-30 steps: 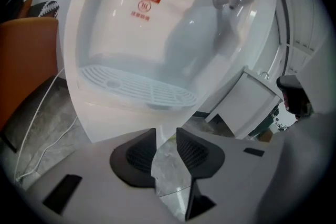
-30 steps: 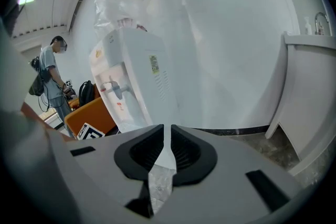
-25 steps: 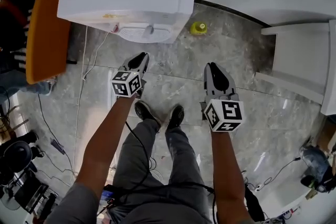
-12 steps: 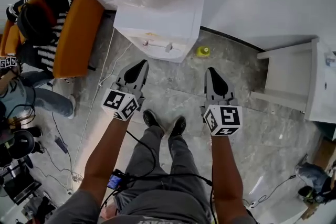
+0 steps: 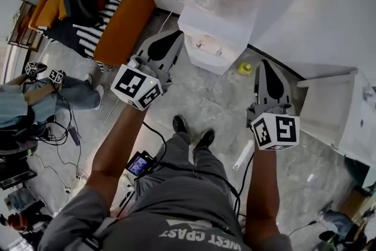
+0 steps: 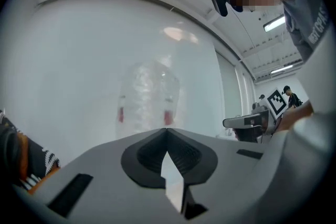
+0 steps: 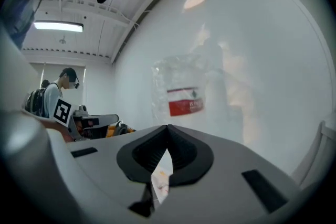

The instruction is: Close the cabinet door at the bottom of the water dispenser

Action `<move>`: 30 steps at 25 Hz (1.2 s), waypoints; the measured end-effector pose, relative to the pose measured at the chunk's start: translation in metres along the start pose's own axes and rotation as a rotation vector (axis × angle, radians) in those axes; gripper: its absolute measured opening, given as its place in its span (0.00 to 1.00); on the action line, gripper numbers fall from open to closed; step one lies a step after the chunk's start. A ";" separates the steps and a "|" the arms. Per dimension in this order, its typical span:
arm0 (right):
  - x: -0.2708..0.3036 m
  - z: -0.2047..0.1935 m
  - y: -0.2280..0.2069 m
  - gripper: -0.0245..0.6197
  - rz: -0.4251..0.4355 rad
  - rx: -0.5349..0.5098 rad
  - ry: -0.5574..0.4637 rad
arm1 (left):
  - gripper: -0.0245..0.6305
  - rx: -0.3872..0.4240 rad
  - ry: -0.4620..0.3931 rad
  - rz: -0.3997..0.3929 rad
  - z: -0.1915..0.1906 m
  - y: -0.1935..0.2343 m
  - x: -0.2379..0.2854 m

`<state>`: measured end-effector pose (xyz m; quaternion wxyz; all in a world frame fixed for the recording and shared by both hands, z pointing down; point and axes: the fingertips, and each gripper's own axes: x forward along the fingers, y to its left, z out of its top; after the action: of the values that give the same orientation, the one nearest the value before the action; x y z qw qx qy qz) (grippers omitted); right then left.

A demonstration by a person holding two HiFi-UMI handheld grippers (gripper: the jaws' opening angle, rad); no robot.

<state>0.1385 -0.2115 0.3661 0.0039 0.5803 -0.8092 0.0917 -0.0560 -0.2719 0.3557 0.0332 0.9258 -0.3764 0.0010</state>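
Water dispenser [image 5: 216, 50] stands at 12 o'clock from the person; its bottom cabinet door is hidden from above. Left gripper [image 5: 176, 38] sits nearer, at its 9 o'clock, right gripper [image 5: 263, 64] at 4 o'clock; both have jaws together, empty

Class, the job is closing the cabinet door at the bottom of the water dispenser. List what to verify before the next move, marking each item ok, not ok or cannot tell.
1. Left tool: jaws together, nothing between them: ok.
2. Right tool: jaws together, empty: ok.
3. Water dispenser ahead of the person, in view: ok.
4. Cabinet door's position: cannot tell; the head view looks down on the dispenser's top.
5. Tools level with the door: not ok; both face the bottle on top.
6. Yellow object lies beside the dispenser, not before it: ok.
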 end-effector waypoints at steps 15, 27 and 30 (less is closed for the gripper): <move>-0.025 0.126 0.086 0.08 0.221 -0.152 -0.099 | 0.06 0.242 -0.111 -0.009 0.155 -0.025 -0.065; -0.041 0.159 0.103 0.08 0.216 -0.230 -0.129 | 0.06 0.197 -0.141 0.029 0.175 -0.028 -0.103; -0.039 0.163 0.098 0.08 0.203 -0.235 -0.133 | 0.06 0.196 -0.145 0.028 0.177 -0.026 -0.104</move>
<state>0.0759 -0.1692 0.1871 0.0087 0.4960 -0.8673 -0.0421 -0.1168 -0.1922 0.1743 -0.0849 0.9169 -0.3888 -0.0288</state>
